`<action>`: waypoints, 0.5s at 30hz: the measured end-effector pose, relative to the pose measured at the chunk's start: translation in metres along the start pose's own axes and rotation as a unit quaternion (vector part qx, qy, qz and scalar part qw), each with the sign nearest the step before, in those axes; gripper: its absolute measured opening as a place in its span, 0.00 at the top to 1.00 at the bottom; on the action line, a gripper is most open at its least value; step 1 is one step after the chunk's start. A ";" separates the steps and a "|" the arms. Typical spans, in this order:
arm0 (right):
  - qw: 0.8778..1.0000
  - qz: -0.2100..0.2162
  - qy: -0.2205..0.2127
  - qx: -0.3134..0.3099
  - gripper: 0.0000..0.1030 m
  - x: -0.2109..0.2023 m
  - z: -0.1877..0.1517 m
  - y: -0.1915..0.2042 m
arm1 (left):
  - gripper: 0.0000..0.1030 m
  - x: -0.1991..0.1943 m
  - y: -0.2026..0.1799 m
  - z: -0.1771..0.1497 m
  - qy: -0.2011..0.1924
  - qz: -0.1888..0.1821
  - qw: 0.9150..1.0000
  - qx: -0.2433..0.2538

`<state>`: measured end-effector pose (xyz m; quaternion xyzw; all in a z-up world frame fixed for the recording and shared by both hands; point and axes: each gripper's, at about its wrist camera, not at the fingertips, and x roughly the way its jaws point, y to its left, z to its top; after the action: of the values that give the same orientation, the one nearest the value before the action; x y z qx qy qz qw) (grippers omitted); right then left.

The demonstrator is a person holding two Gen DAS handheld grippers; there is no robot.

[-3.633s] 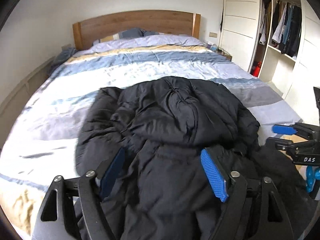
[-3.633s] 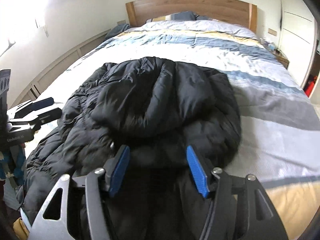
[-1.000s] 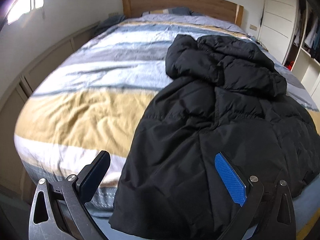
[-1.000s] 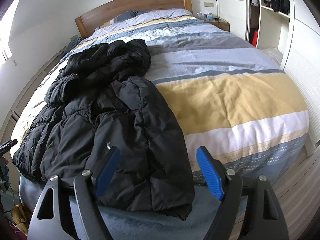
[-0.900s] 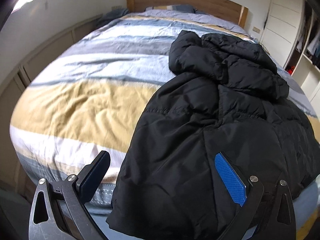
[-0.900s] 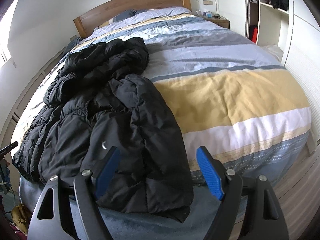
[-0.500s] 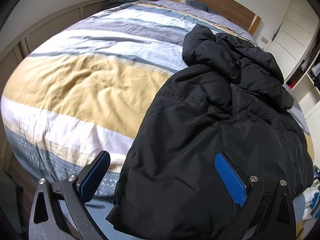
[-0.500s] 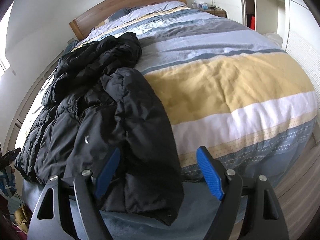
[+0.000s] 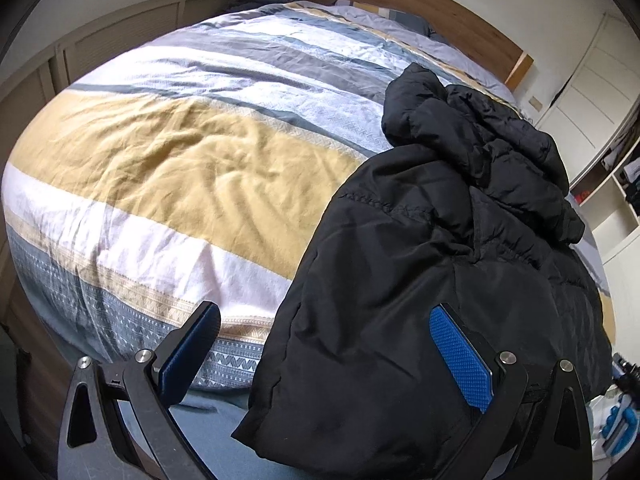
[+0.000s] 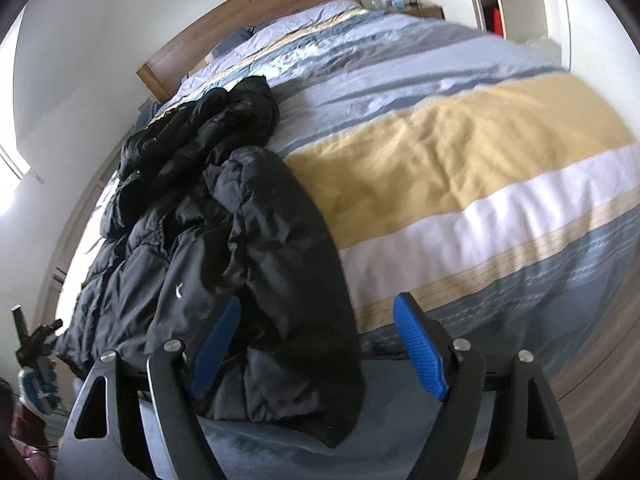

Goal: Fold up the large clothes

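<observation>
A large black puffer jacket [image 9: 440, 240] lies lengthwise on the striped bed [image 9: 180, 160], hood towards the headboard and hem draped over the foot edge. My left gripper [image 9: 324, 356] is open, and the hem's left corner hangs between its blue-padded fingers [image 9: 460, 354]. In the right wrist view the jacket [image 10: 260, 240] fills the left side of the bed [image 10: 460, 160]. My right gripper [image 10: 316, 352] is open around the hem's right corner, its left pad close against the fabric. Neither gripper pinches the cloth.
A wooden headboard [image 9: 420, 12] with pillows closes the far end. Panelled wall units [image 9: 120, 40] run along the bed's left side. A white wardrobe [image 9: 612, 160] and a bedside table [image 10: 420, 10] stand on the right. Wood floor [image 10: 600, 340] lies beside the foot.
The jacket now lies lower on the bed, its hem over the foot edge. Both grippers moved apart to the hem's two corners, tilted and came closer. Both stayed open.
</observation>
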<state>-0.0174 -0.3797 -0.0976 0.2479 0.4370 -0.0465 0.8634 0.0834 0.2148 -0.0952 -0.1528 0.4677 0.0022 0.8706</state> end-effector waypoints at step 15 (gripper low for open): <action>0.994 0.058 0.071 0.053 0.24 0.043 -0.024 -0.009 | 0.01 0.023 0.029 -0.026 0.038 -0.047 0.996 -0.073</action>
<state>-0.0107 -0.3706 -0.1464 0.3214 0.4788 -0.0016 0.8170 0.0709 0.2322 -0.1355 -0.2373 0.4916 -0.0105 0.8378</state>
